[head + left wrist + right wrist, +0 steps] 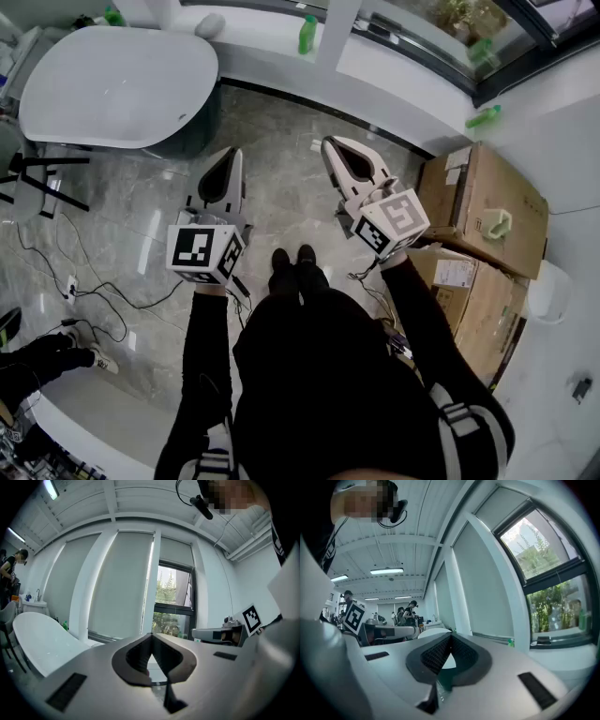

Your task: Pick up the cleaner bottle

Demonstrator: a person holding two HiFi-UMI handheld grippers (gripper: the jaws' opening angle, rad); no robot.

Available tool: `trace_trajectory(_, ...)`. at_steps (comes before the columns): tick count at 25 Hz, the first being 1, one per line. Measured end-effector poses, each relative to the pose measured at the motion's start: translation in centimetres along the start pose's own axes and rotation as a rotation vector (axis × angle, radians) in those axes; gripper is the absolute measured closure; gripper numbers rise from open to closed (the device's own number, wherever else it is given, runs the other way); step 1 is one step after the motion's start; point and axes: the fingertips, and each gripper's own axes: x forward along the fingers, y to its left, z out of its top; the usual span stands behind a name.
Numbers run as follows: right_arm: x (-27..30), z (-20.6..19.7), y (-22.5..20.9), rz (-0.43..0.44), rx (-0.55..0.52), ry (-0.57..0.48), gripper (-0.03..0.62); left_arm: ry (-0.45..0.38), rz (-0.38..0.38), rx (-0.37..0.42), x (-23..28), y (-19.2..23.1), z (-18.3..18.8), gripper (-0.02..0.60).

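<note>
A green bottle [307,35] stands upright on the white window sill [394,80] at the far side of the room. A second green bottle [483,117] lies on the sill further right. In the right gripper view one green bottle [511,642] shows small on the sill. My left gripper [228,156] and right gripper [331,143] are held level over the floor, well short of the sill. In the left gripper view the left gripper [151,635] has its jaws together with nothing in them. The right gripper [451,635] looks the same: tips meeting, nothing held.
A white bathtub [112,84] fills the far left, with a black stand [37,178] beside it. Cardboard boxes [483,202] are stacked at the right. Cables [84,292] trail over the marble floor at the left. Other people stand in the distance [412,611].
</note>
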Motion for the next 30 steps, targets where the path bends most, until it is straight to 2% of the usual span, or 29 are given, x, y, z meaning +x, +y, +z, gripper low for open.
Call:
trace_trajectory(7, -0.7, 0.1, 0.0, -0.011, 0.056, -0.002, 0.592, 0.023, 0.009, -0.014, -0.3, -0.8, -0.8, 0.58)
trace_trajectory(12, -1.3, -0.9, 0.1, 0.006, 0.046, 0.009, 0.591, 0.03, 0.01, -0.015, -0.2, -1.2, -1.3, 0.58)
trace_trajectory(20, -2.5, -1.8, -0.6, 0.014, 0.092, 0.021, 0.591, 0.04, 0.012, -0.06, -0.4, -1.9, -2.3, 0.58)
trace_trajectory(30, -3.0, -2.5, -2.3, 0.003, 0.116, 0.046, 0.592, 0.06, 0.005, -0.039, 1.8, -2.9, -3.0, 0.58)
